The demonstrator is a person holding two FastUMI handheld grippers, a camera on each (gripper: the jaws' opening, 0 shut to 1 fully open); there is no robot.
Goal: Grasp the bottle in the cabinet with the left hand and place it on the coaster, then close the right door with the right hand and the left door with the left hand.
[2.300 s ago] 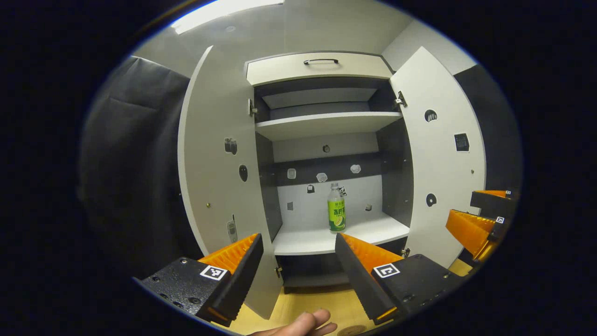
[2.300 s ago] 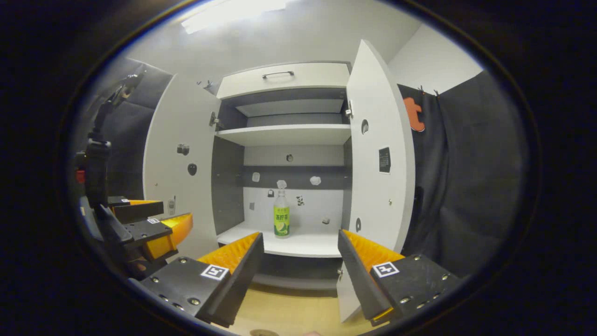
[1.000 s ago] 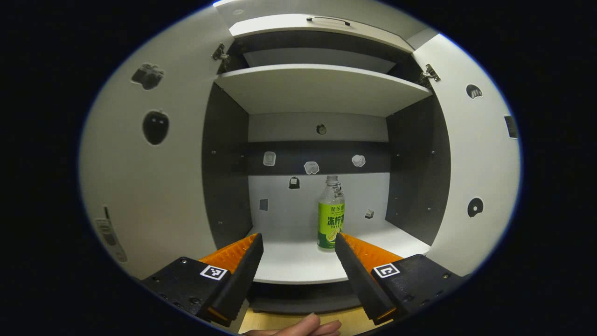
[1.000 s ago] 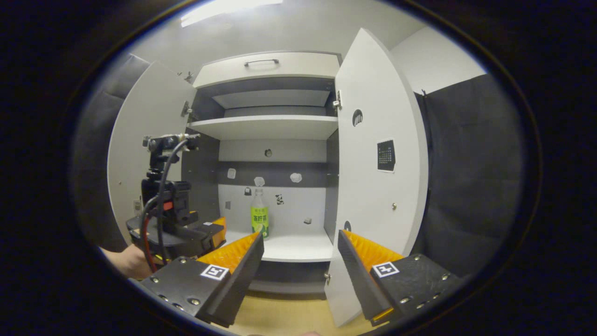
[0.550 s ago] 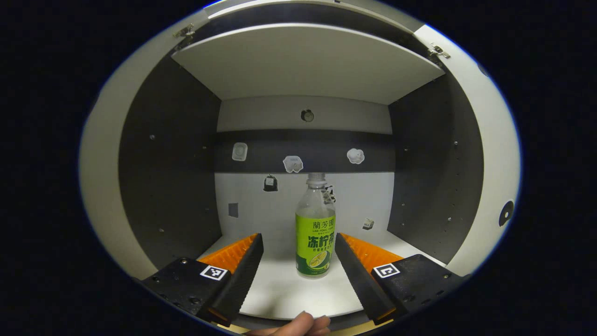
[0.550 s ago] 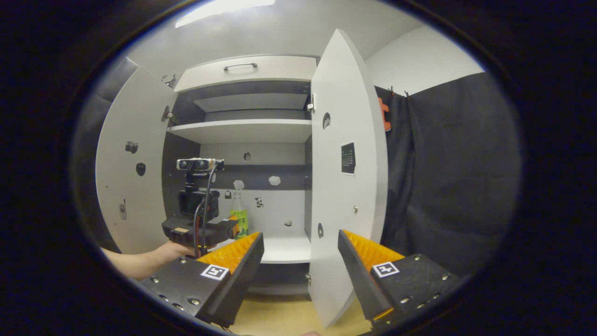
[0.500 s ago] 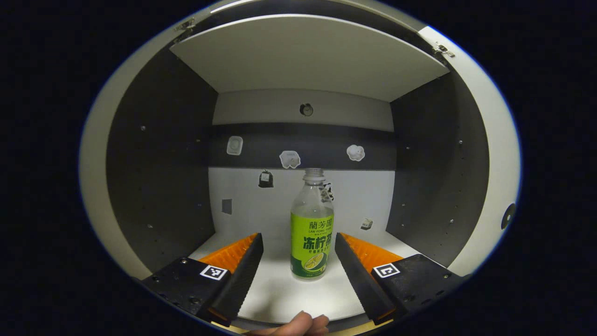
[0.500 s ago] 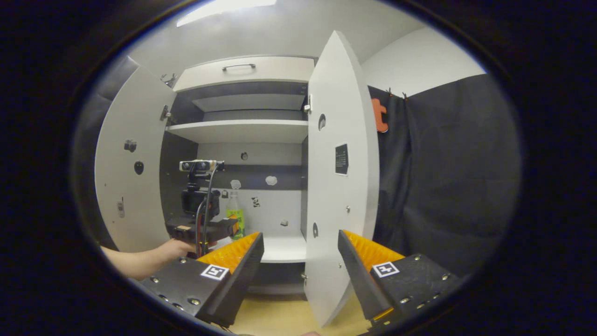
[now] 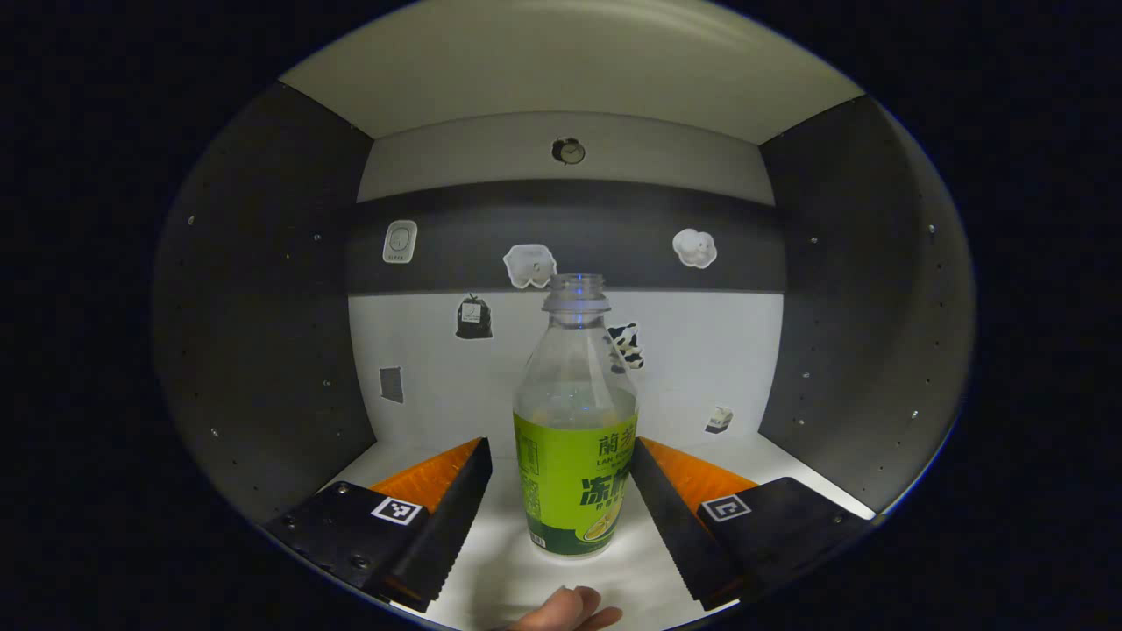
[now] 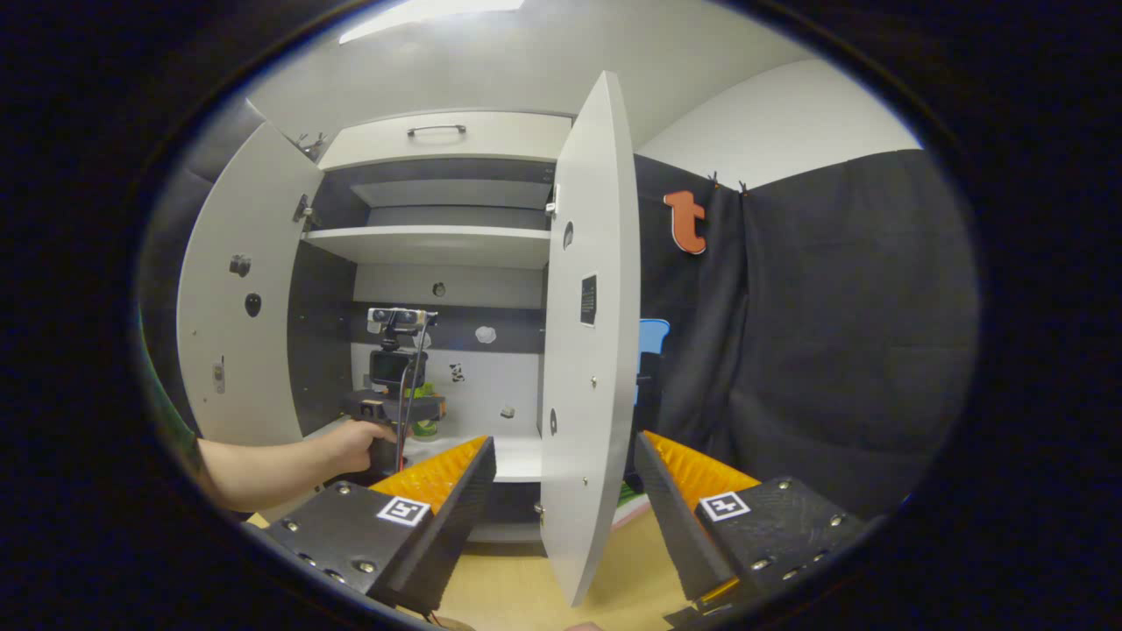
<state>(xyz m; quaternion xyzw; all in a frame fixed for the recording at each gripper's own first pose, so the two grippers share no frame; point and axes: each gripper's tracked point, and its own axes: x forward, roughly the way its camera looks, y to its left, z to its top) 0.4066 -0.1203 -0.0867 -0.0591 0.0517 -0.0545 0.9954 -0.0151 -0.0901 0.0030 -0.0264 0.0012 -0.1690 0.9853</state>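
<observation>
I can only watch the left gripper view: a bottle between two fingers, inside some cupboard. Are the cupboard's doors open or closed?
Observer: Open, both of them. In the right gripper view the left door is swung wide and the right door stands out almost edge-on.
Operator: What is carrying the gripper I'm looking along?
Observer: A person's hand, with a bare forearm, holds the left gripper and reaches into the lower compartment toward the bottle.
Operator: And the other gripper?
Observer: The right gripper is open with nothing between its fingers. It is outside the cabinet, facing the right door's edge.
</observation>
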